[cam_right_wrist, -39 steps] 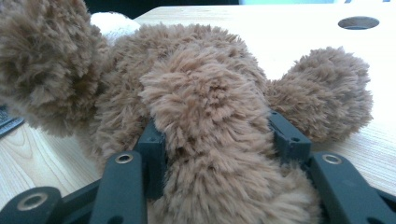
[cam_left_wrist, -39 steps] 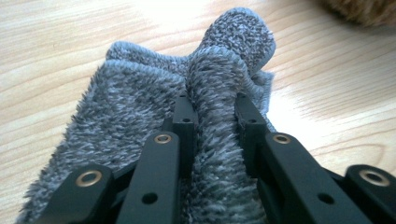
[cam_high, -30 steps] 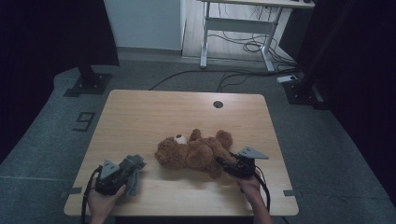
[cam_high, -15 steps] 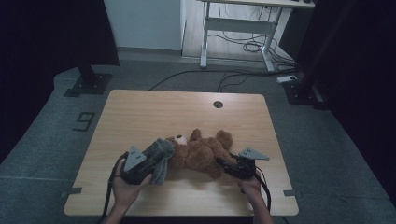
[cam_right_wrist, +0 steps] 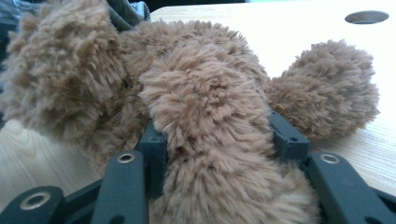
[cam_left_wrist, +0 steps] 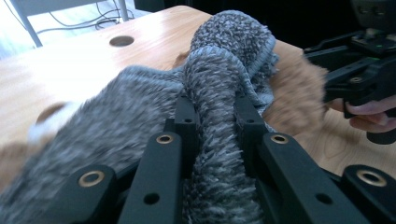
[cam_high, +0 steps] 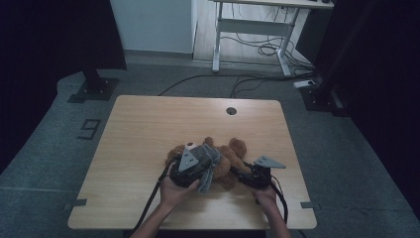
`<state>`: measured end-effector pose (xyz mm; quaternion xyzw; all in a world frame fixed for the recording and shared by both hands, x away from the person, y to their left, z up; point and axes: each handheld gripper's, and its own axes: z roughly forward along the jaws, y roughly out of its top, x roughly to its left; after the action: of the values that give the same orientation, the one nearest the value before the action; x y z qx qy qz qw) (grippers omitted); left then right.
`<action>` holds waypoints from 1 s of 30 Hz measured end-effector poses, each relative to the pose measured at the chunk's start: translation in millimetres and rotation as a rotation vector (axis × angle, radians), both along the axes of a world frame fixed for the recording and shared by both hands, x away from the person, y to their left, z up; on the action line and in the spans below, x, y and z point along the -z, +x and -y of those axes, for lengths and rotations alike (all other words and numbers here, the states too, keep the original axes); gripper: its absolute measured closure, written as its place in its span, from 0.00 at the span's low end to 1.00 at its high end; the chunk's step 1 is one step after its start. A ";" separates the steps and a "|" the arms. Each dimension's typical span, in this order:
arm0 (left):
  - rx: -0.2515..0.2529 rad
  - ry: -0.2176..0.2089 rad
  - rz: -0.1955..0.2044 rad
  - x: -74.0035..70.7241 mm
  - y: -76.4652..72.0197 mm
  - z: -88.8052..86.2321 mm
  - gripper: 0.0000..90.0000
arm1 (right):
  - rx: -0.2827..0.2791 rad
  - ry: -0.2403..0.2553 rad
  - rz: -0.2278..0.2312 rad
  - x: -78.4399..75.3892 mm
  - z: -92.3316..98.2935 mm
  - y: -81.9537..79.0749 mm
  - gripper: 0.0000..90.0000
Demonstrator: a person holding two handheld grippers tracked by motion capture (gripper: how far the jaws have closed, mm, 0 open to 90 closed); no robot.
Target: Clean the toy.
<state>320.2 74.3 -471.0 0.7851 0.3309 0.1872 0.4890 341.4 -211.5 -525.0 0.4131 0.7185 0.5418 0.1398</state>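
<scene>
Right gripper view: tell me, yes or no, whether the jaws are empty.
No: the right gripper has its jaws clamped on a furry limb of the brown teddy bear.

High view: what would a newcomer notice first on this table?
First comes the brown teddy bear lying near the front edge of the wooden table. The left tongs are shut on a grey fuzzy knitted cloth and hold it over the bear's left part. At the bear's right side, the right tongs grip one of its plush limbs.
</scene>
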 end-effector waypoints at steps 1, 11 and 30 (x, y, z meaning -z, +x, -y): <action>-0.007 -0.010 0.000 2.3 -0.7 -4.5 0.84 | -0.005 -0.005 0.004 0.1 0.2 -0.5 0.58; -0.039 -0.031 0.022 -5.7 -5.6 -48.8 0.84 | -0.043 0.013 0.002 2.4 4.5 -2.8 0.60; -0.219 -0.039 -0.052 5.4 5.2 -105.3 0.84 | -0.032 0.012 0.009 0.1 2.3 -4.5 0.60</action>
<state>325.4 179.6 -476.4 0.7392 0.4308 0.2127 0.4719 336.8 -213.8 -525.1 0.4002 0.7212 0.5498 0.1319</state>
